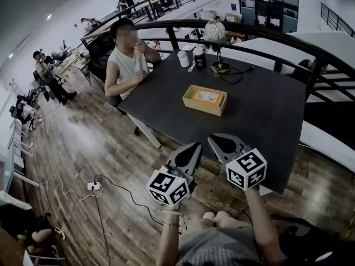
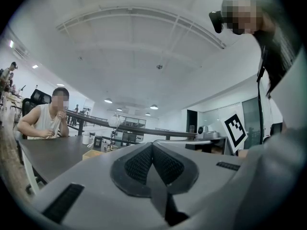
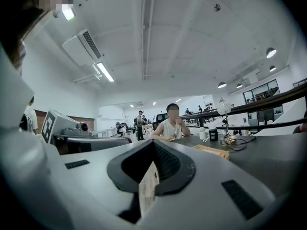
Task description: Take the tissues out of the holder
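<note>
The tissue holder (image 1: 205, 100), a shallow wooden box with an orange-and-white tissue pack inside, lies in the middle of the dark table (image 1: 266, 121). It also shows as a low box, the holder (image 2: 93, 154), and as the holder (image 3: 211, 151) past the jaws. Both grippers hover side by side at the table's near edge, well short of the holder. My left gripper (image 1: 197, 146) is shut with nothing in it; its pads meet at the left gripper's tip (image 2: 152, 145). My right gripper (image 1: 213, 139) is likewise shut and empty, jaws together at the right gripper's tip (image 3: 153, 146).
A person (image 1: 126, 60) sits at the table's far left corner. A white cup (image 1: 184, 58), a dark cup (image 1: 199, 57) and a lamp (image 1: 216, 35) with a black cable stand at the far edge. A curved black railing (image 1: 310, 49) runs behind. A power strip (image 1: 93, 188) lies on the wooden floor.
</note>
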{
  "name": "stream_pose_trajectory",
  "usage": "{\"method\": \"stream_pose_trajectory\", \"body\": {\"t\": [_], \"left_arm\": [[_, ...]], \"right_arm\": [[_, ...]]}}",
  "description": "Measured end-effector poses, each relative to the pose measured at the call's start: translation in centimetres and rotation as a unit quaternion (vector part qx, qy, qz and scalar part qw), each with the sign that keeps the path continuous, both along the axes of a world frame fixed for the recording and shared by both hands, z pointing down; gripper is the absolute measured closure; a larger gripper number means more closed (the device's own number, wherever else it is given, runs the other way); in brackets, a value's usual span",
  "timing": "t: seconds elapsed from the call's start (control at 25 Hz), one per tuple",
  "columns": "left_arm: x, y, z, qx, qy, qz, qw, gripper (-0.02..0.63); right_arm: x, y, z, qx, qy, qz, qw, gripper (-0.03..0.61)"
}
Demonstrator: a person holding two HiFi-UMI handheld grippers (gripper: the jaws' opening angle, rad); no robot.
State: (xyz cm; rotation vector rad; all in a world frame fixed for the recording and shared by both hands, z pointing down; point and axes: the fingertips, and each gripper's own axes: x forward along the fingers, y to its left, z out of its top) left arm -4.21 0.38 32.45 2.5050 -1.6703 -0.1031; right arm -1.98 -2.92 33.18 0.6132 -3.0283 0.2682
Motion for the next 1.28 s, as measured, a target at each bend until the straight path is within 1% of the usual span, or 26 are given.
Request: {"method": "stream_pose_trajectory", "body": {"t": [0.2,0.32,0.56,0.8,1.08,1.28], "left_arm": [[1.0,-0.6,0.0,0.0,-0.002,0.007,1.0,0.606],[1.6,-0.9,0.2,-0.003,-0.005,0.01,0.9999,0.606],[1.1,-2.0,0.3,-0.011,-0.006,0.0,0.9999,0.606],[0.5,-4.2,0.7,-0.015,-0.006,0.003,0.9999,0.606],[-0.6,-8.1,1.3,-0.019,-0.006,0.022,0.9996,0.606],[-2.0,-11.0,1.3,-0.02,-0.008,0.043,0.9989,0.606]], "right_arm": [[1.0,-0.3,0.1,0.006,0.006,0.004,1.0,0.566],[1.6,-1.0,0.1,-0.001,-0.004,0.007,1.0,0.566],[1.6,-2.2,0.3,-0.022,-0.02,0.001,1.0,0.566],[0.8,-4.4,0.8,-0.035,-0.019,-0.008,0.999,0.566],[-0.4,-7.9,1.9,-0.045,-0.012,0.0,0.999,0.566],[-1.4,-10.6,2.3,-0.052,-0.011,0.018,0.998,0.566]]}}
